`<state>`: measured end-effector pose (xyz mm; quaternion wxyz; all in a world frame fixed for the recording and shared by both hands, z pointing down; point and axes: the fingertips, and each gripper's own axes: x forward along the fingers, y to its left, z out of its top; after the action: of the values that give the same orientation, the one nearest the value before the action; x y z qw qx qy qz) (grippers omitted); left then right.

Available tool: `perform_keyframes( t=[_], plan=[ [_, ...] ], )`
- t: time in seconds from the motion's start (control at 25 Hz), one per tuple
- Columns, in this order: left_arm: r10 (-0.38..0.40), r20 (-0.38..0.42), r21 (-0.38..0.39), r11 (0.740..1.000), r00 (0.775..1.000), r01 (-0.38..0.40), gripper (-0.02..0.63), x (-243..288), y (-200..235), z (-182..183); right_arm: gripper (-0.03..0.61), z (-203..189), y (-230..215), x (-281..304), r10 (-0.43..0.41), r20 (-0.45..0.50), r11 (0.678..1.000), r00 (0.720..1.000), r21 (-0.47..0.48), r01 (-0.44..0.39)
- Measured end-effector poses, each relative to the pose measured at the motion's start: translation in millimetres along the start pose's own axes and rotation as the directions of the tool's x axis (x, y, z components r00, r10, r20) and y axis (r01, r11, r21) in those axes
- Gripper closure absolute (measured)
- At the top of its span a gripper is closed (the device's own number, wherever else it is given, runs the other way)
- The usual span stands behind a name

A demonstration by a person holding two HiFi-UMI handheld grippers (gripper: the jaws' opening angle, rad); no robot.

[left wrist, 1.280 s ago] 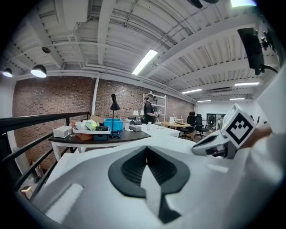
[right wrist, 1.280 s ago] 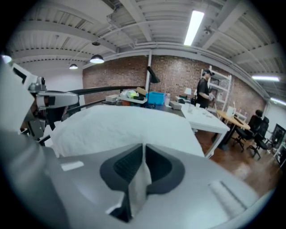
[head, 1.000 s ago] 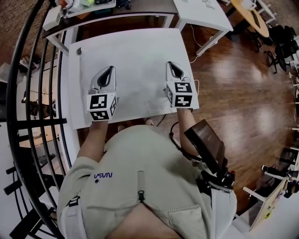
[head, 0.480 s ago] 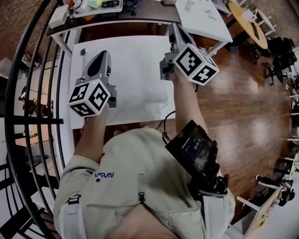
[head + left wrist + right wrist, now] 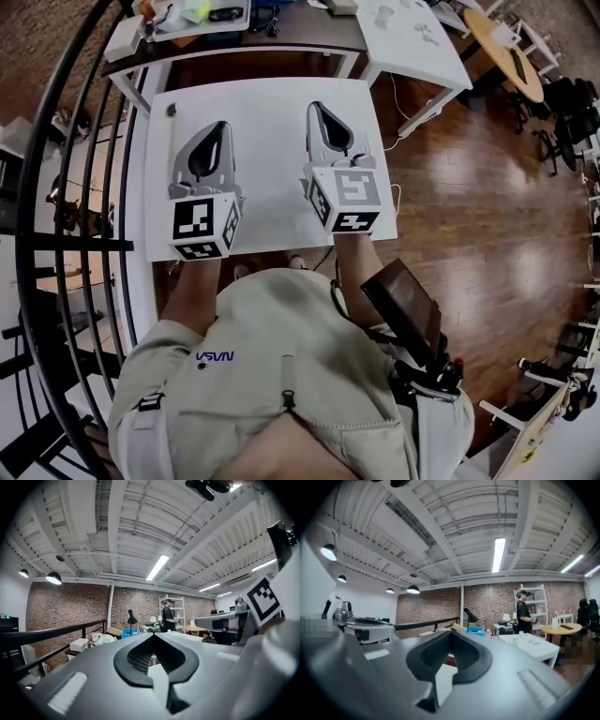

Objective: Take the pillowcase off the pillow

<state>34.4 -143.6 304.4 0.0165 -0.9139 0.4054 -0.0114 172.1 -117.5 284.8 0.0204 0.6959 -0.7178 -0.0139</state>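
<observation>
No pillow or pillowcase shows in any view. In the head view a white table (image 5: 272, 103) lies in front of me. My left gripper (image 5: 217, 128) hovers over its left half, shut with nothing in it. Side by side with it, my right gripper (image 5: 315, 109) hangs over the right half, also shut and empty. Both point away from me, roughly level. The left gripper view looks past shut jaw tips (image 5: 153, 636) into the room. The right gripper view does the same past its tips (image 5: 451, 633).
A small dark knob (image 5: 172, 110) sits at the table's far left corner. A black railing (image 5: 56, 216) runs along the left. A cluttered dark desk (image 5: 234, 33) and a second white table (image 5: 412, 42) stand behind. Wood floor (image 5: 487, 187) lies right. A person (image 5: 167, 616) stands by far shelves.
Both grippers have risen above the table and now look larger. The right one swung up and to the far right, then came back level beside the left. Both stayed shut.
</observation>
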Motion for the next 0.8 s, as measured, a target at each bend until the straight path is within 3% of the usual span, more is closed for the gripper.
perform_keyframes(
  t=[0.24,0.48,0.8],
  plan=[
    [-0.017,-0.065,0.012,1.000,0.998,0.018,0.611,4.3,-25.6,-19.8,0.575,-15.2,-5.4,-9.9,-0.003,-0.020,1.000,1.000,-0.010,0.003],
    [-0.004,-0.138,0.021,1.000,0.990,0.007,0.611,8.8,-44.9,-44.5,0.574,-37.5,-20.6,-14.9,0.025,-0.044,0.999,0.999,0.043,-0.023],
    [0.045,-0.229,0.036,0.999,0.972,-0.038,0.611,0.0,-40.8,-66.0,0.574,-57.5,-17.9,6.2,0.087,-0.082,0.990,0.993,0.114,-0.078]
  ],
)
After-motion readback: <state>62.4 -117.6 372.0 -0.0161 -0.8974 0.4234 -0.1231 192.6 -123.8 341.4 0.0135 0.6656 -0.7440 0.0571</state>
